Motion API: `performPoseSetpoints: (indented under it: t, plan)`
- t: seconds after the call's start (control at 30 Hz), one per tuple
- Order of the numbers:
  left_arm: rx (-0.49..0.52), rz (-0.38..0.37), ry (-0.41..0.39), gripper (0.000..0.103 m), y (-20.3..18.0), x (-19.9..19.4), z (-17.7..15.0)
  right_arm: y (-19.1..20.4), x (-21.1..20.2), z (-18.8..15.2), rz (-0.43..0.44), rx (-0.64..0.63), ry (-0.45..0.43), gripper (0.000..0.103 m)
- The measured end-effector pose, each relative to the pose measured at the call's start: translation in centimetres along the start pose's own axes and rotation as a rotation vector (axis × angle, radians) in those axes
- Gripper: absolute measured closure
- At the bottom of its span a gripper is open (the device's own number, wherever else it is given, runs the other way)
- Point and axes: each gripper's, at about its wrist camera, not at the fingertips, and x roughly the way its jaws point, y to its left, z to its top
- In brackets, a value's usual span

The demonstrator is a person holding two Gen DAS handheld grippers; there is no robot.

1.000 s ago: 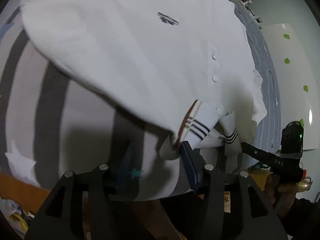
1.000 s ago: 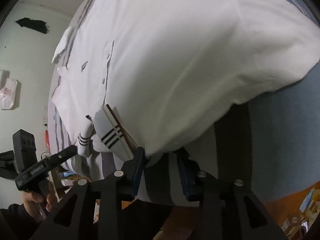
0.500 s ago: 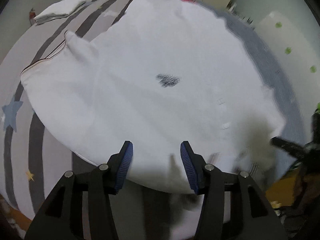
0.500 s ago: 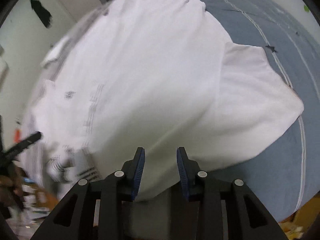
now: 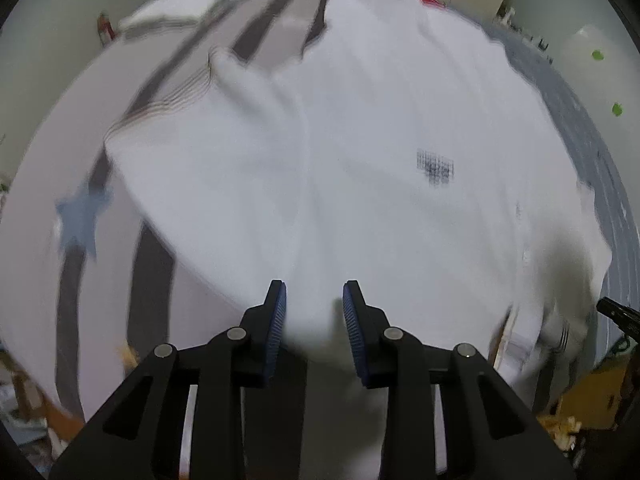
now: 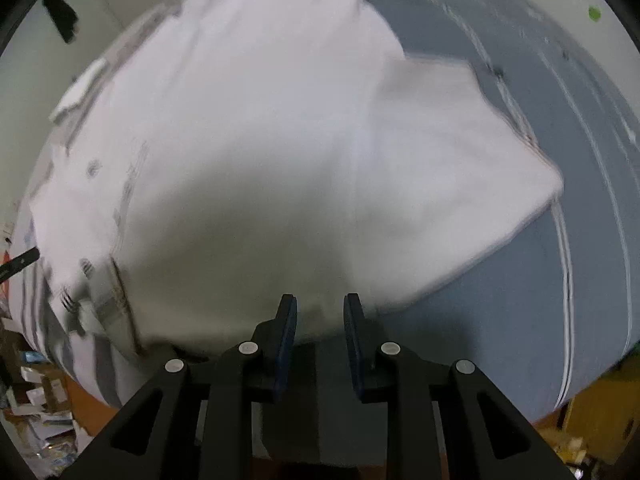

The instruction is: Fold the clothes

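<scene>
A white polo shirt (image 5: pixel 360 184) is spread front-up across a bed, its near shoulder edge lying over the grey striped bedspread (image 5: pixel 80 280) on one side and over the blue bedcover (image 6: pixel 540 320) on the other. Both views are blurred. The left gripper (image 5: pixel 314 300) is held above the shirt's near edge, close to the striped collar (image 5: pixel 520 340); its blue-padded fingers (image 5: pixel 278 312) are seen apart with only bare fabric showing in the gap, nothing pinched, and the jaws have just been closing. The right gripper (image 6: pixel 320 316) is held above the same near edge on the other shoulder, beside the sleeve (image 6: pixel 460 152) that is spread toward the blue bedcover; its fingers (image 6: pixel 288 320) are likewise apart and unloaded, and its jaws too have just been narrowing. The shirt appears to have been laid flat, so the step in hand is judged to be the start of the folding proper. The next move probably calls for each gripper to be lowered to an edge, a sleeve or shoulder to be pinched, and that side to be carried inward toward the button placket (image 5: pixel 524 240).
</scene>
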Motion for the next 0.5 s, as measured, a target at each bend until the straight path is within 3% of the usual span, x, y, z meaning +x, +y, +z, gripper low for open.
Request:
performPoseSetpoints:
  t: [0.2, 0.33, 0.4, 0.5]
  plan:
    - [0.07, 0.047, -0.099, 0.075, -0.1, 4.1, 7.5, 1.8, 1.9, 6.5, -0.003, -0.013, -0.121, 0.08]
    - [0.09, 0.116, -0.106, 0.075, 1.8, 6.5, 10.4, 1.6, 3.6, 9.7, -0.02, 0.0, -0.153, 0.08]
    - [0.085, 0.174, -0.089, 0.075, 4.3, 8.7, 11.5, 1.8, 4.7, 10.4, -0.03, 0.002, -0.148, 0.08]
    - [0.013, 0.328, -0.014, 0.073, 8.9, 10.1, 11.3, 1.8, 6.8, 10.8, -0.051, 0.008, -0.11, 0.08]
